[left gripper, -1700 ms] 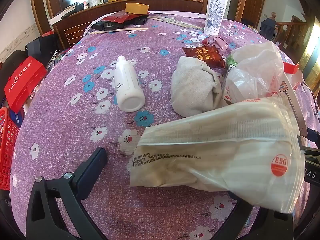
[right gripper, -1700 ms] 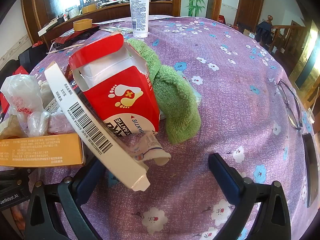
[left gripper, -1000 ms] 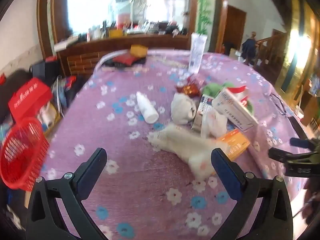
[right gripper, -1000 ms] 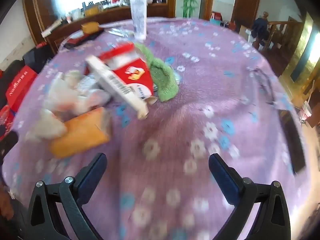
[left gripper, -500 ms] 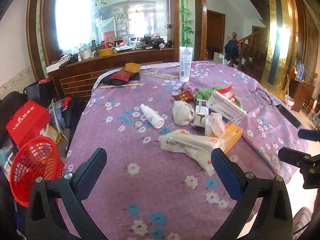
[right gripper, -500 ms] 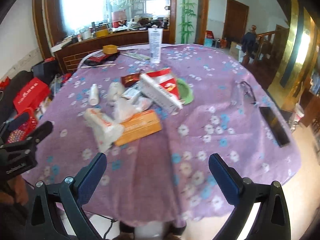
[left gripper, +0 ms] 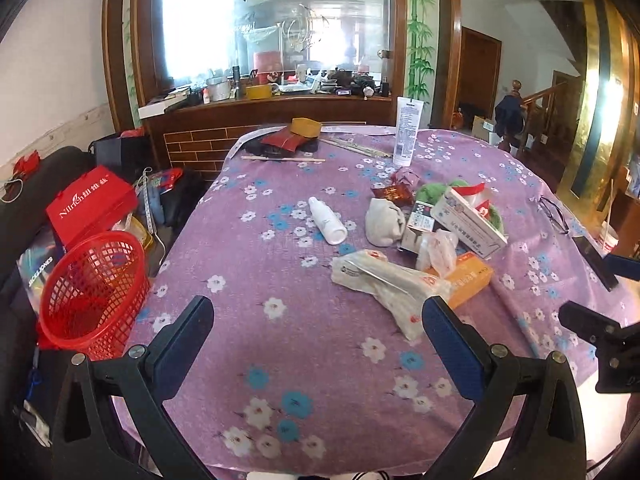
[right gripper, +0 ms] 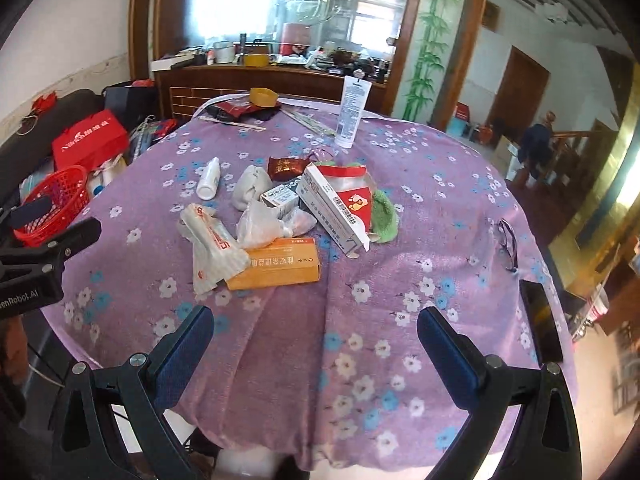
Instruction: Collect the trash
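Note:
A heap of trash lies mid-table on the purple flowered cloth (left gripper: 280, 344): a white plastic bag (left gripper: 384, 280) (right gripper: 212, 248), an orange box (left gripper: 468, 276) (right gripper: 280, 268), a long white carton (left gripper: 468, 220) (right gripper: 332, 208), a white bottle (left gripper: 326, 220) (right gripper: 209, 178), a crumpled white wad (left gripper: 382, 220) and a green cloth (right gripper: 384, 216). A red mesh basket (left gripper: 92, 284) (right gripper: 56, 200) stands left of the table. My left gripper (left gripper: 318, 324) and right gripper (right gripper: 316, 328) both hang open and empty over the near table edge, well back from the heap.
A tall white tube (left gripper: 406, 136) (right gripper: 352, 112) stands at the far side by chopsticks (left gripper: 282, 159) and a yellow dish (left gripper: 306, 126). Glasses (right gripper: 508, 244) and a dark phone (right gripper: 540, 328) lie at the right edge. Red box (left gripper: 88, 204) and bags crowd the floor left.
Both grippers have pulled far back and up from the trash heap; the view went from close-ups of the bag and cartons to the whole table. Nothing was picked up.

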{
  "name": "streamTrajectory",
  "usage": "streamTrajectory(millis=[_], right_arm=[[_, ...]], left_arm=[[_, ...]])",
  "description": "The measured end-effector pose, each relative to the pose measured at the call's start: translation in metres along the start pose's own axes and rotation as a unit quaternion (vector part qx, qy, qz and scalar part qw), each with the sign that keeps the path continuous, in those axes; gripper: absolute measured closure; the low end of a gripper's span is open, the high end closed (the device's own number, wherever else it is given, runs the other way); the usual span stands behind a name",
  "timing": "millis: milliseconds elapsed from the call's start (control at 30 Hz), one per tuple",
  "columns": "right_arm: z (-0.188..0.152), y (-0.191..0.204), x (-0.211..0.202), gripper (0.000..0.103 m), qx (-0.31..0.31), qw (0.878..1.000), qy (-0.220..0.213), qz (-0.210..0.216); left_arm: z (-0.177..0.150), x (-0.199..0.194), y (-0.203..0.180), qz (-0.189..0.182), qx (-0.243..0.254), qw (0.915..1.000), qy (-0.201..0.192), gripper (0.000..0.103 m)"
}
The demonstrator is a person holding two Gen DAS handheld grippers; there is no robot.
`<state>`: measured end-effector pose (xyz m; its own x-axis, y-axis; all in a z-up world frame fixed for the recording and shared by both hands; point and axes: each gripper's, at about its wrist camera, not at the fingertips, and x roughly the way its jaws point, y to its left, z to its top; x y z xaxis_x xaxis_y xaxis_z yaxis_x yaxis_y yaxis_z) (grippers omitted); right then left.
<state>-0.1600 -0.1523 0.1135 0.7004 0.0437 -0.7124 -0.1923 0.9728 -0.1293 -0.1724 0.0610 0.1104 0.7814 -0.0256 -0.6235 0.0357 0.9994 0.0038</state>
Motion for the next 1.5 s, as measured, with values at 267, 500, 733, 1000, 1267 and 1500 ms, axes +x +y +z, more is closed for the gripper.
streamTrajectory(millis=[267, 500, 733, 1000, 1267, 1500], right_arm=[[0.001, -0.012, 0.001, 0.000, -0.024, 0.999, -0.016, 0.023], [0.004, -0.025, 0.008, 0.000, -0.023, 0.999, -0.018, 0.038], [0.008, -0.026, 0.015, 0.000, -0.024, 0.998, -0.020, 0.056], [0.013, -0.022, 0.023, 0.001, -0.024, 0.997, -0.018, 0.068], [0.017, -0.016, 0.030, 0.001, -0.026, 0.997, -0.011, 0.075], [0.018, -0.012, 0.039, 0.002, -0.027, 0.996, 0.002, 0.086]], left_arm=[[0.001, -0.004, -0.022, 0.025, 0.004, 0.9997, 0.000, 0.000], [0.002, -0.004, -0.030, 0.043, 0.007, 0.9991, -0.002, 0.000], [0.002, -0.004, -0.029, 0.061, 0.010, 0.9981, 0.001, 0.000], [0.003, -0.001, -0.026, 0.073, 0.014, 0.9972, 0.003, 0.000], [0.004, 0.003, -0.021, 0.076, 0.013, 0.9970, 0.006, 0.000], [-0.001, 0.007, -0.016, 0.078, 0.008, 0.9968, 0.015, 0.000]])
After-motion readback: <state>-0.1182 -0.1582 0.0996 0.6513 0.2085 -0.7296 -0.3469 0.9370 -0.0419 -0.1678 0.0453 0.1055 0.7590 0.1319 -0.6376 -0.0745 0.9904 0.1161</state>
